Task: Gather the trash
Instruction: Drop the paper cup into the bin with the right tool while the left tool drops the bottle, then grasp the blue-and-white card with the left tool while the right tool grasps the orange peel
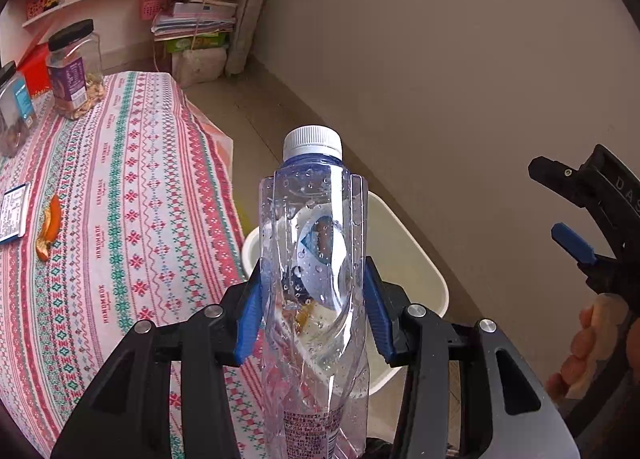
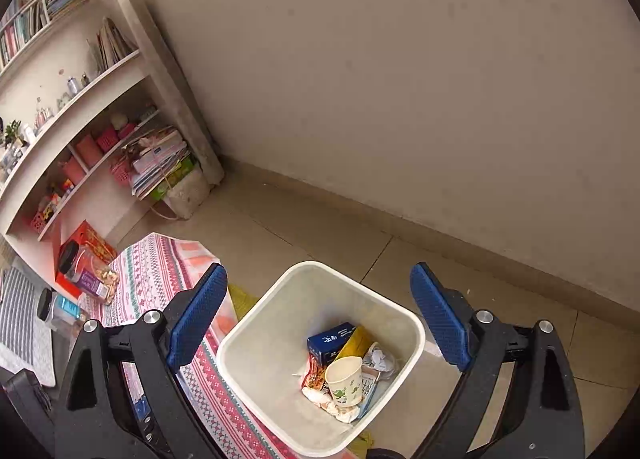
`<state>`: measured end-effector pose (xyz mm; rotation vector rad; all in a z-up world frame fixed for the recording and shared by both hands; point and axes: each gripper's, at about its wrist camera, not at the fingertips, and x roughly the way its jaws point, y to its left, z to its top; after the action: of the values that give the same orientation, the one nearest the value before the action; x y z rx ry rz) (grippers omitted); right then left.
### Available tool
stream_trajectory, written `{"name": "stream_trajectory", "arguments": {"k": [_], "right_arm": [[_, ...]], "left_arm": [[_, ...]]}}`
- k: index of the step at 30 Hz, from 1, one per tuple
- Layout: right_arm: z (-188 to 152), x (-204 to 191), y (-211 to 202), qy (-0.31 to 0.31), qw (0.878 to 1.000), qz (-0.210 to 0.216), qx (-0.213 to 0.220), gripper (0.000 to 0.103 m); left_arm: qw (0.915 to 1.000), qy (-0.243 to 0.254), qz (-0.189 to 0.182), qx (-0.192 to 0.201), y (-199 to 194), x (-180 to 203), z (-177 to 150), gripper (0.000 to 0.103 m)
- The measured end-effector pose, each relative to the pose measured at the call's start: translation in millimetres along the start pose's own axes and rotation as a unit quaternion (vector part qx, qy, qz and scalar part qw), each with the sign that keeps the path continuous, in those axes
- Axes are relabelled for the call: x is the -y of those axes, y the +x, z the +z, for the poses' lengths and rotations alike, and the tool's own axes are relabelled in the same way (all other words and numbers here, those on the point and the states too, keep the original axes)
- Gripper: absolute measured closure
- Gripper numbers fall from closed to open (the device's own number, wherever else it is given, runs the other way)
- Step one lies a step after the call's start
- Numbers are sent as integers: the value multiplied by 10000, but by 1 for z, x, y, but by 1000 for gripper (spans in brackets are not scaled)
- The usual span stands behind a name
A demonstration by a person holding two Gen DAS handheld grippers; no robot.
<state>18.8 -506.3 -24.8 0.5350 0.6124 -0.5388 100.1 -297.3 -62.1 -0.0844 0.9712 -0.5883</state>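
Disposal is underway: the left gripper [image 1: 312, 295] is clamping a crumpled plastic water bottle [image 1: 314, 267] above the rim of the white trash bin [image 2: 320, 355], which is standing on the floor beside the cloth-covered surface [image 1: 120, 199]. Right gripper [image 2: 318, 315] is hanging empty, spread wide, over the bin. Next, I judge, the bottle needs centring over the opening before release; orange peel [image 1: 50, 227] is waiting.

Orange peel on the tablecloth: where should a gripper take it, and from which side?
Take the orange peel across its narrow middle, coming from above with the fingers either side of the strip. It lies flat, long and curved on the tablecloth, so the short width fits the jaws; the card beside it crowds one side.
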Motion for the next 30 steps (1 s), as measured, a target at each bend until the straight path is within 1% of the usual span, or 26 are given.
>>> {"name": "stream_trajectory", "arguments": {"k": [1,2,3,4,5,7,9,12,16,18,22,25,26,27,30], "right_arm": [[0,1,0,5,10000,-19,1,14],[0,2,0,-14,10000,-56,5,14],[0,1,1,-48,9999,-96,12,14],[-1,0,1,-85,9999,-126,22,14],[-1,-1,1,-125,9998,-144,31,14],[-3,-4,2,-250,9995,-198,53,14],[-7,-9,3,-420,9985,-336,101,13],[-13,-16,9,-683,9962,-524,126,13],[-24,-30,18,-1076,9909,-789,170,13],[-30,-37,20,-1262,9875,-916,240,13],[-42,-49,22,-1390,9850,-990,255,13],[-51,-67,22,-1607,9820,-953,285,12],[-55,-75,21,-1717,9803,-922,309,11],[-59,-84,20,-1828,9786,-889,334,9],[-71,-115,19,-2191,9723,-723,370,9]], "left_arm": [[10000,2,-53,-42,4,4,1,57],[9999,14,-103,-100,9,8,1,53],[9998,30,-120,-162,14,11,2,38],[9997,27,-101,-205,17,13,1,33],[9998,7,-89,-195,17,13,1,31],[9998,-1,-95,-171,13,10,1,31],[10000,-2,-15,-96,3,5,5,30],[9993,101,278,220,-20,-1,10,24],[9945,235,784,659,-56,-19,16,20],[9916,201,944,860,-73,-31,18,17],[9869,13,1087,1194,-101,-62,15,15],[9836,-99,1290,1255,-111,-84,11,14],[9827,-162,1356,1247,-114,-93,11,14],[9819,-246,1412,1236,-116,-102,11,14],[9799,-549,1556,1124,-121,-131,11,14]]}}
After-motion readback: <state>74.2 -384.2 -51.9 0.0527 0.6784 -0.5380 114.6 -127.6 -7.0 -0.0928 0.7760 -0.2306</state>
